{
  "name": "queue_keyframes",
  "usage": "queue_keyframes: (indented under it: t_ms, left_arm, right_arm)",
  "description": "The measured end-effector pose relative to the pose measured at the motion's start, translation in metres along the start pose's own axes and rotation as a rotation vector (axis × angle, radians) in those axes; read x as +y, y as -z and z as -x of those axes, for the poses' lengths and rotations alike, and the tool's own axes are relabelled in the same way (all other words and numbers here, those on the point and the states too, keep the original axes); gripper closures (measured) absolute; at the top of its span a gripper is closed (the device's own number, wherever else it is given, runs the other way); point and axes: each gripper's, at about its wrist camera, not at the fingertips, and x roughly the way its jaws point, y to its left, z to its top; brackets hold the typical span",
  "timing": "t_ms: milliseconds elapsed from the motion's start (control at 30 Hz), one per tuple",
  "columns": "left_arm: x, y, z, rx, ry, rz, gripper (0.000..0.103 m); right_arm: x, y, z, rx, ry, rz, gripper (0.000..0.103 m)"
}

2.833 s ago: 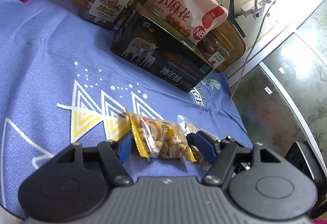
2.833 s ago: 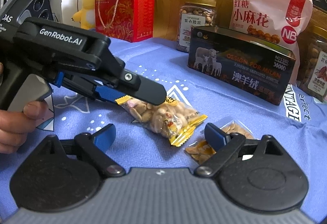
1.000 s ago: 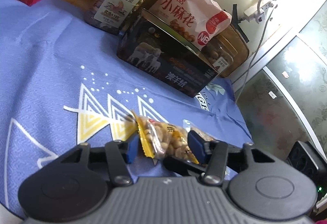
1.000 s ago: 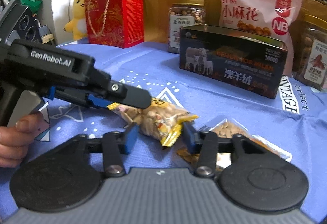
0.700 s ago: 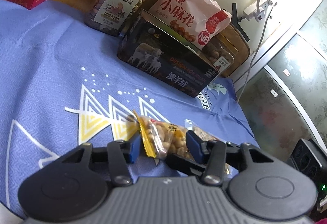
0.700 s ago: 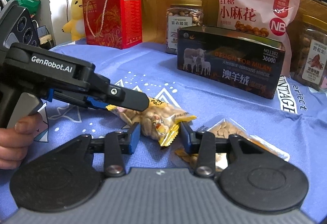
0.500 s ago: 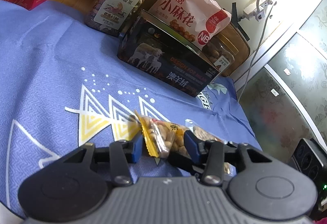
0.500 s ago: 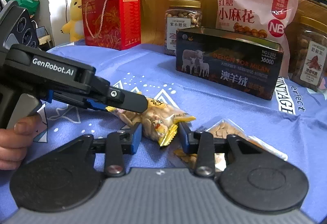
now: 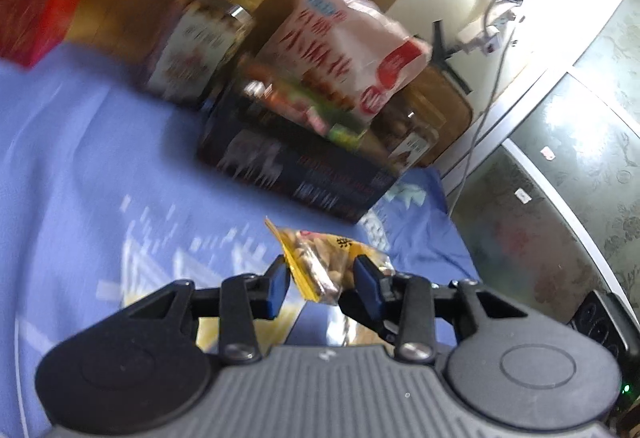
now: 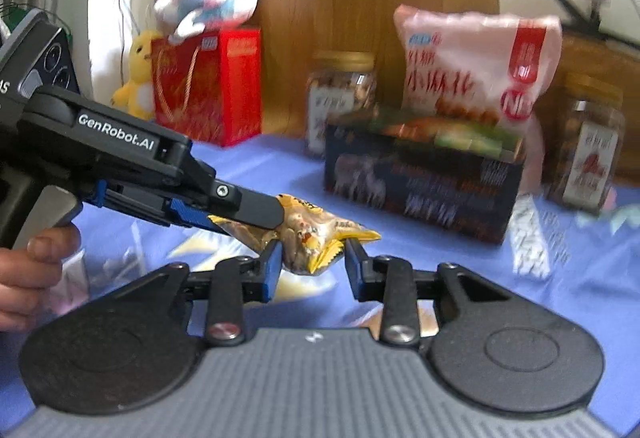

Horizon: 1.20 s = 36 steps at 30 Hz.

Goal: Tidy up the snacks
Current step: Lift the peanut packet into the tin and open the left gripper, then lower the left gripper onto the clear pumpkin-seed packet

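Snack: small see-through nut packet with yellow ends [image 10: 316,234] | where: off the blue tabletop [image 10: 580,278], between both claws | left claw [image 9: 322,280] and right claw [image 10: 313,265]: just squeezed shut on it | risk: pulling apart may rip it

Dark box [image 10: 420,194] beyond the fingers: blurry, words can't be read.
Pink bag [image 9: 344,58] behind it: smeared print.
Jars [image 10: 340,98]: labels too fuzzy.
Snack packet [image 10: 308,238]: near end hidden behind left gripper's [image 10: 276,222] finger.
Hand [image 10: 28,270]: cut off by left edge.
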Motion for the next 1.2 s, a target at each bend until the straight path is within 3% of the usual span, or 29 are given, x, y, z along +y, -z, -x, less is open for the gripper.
queue_keyframes:
  t_ms: [167, 267, 333, 400, 433, 500, 600, 733, 867, 1033, 1133, 1200]
  left_arm:
    - [-0.032, -0.052, -0.021, -0.056, -0.006, -0.127, 0.068]
    - [-0.042, -0.085, -0.049, -0.079, -0.043, -0.179, 0.065]
    - [-0.037, -0.101, -0.079, -0.073, -0.102, -0.188, 0.06]
    - [-0.026, -0.108, -0.107, -0.037, -0.2, -0.169, 0.063]
    - [-0.019, -0.108, -0.114, -0.015, -0.213, -0.14, 0.063]
    - [-0.012, -0.103, -0.113, -0.013, -0.162, -0.099, 0.063]
    - [-0.018, -0.09, -0.094, -0.063, -0.153, -0.129, 0.063]
    - [-0.027, -0.069, -0.059, -0.065, -0.099, -0.141, 0.063]
    - [-0.033, -0.037, -0.049, 0.047, -0.059, -0.145, 0.06]
    - [-0.028, 0.006, -0.061, 0.195, 0.006, -0.071, 0.057]
    - [-0.023, 0.022, -0.069, 0.255, 0.033, -0.015, 0.051]
    - [-0.025, 0.031, -0.068, 0.243, 0.057, 0.003, 0.05]
  right_arm:
    - [-0.029, -0.04, -0.015, -0.092, 0.072, 0.027, 0.066]
    - [-0.052, -0.062, -0.042, -0.099, 0.115, 0.036, 0.065]
    - [-0.069, -0.068, -0.066, -0.093, 0.176, 0.029, 0.06]
    - [-0.079, -0.064, -0.081, -0.067, 0.235, 0.031, 0.059]
    - [-0.084, -0.06, -0.079, -0.063, 0.241, 0.016, 0.059]
    - [-0.09, -0.052, -0.065, -0.078, 0.217, -0.029, 0.059]
    - [-0.093, -0.038, -0.041, -0.084, 0.199, -0.075, 0.059]
    - [-0.096, -0.014, -0.008, -0.03, 0.135, -0.166, 0.059]
    - [-0.091, 0.018, 0.028, 0.071, 0.055, -0.247, 0.056]
    - [-0.076, 0.041, 0.051, 0.149, 0.038, -0.261, 0.047]
    - [-0.071, 0.051, 0.05, 0.195, 0.024, -0.293, 0.042]
    - [-0.06, 0.055, 0.054, 0.166, 0.054, -0.27, 0.041]
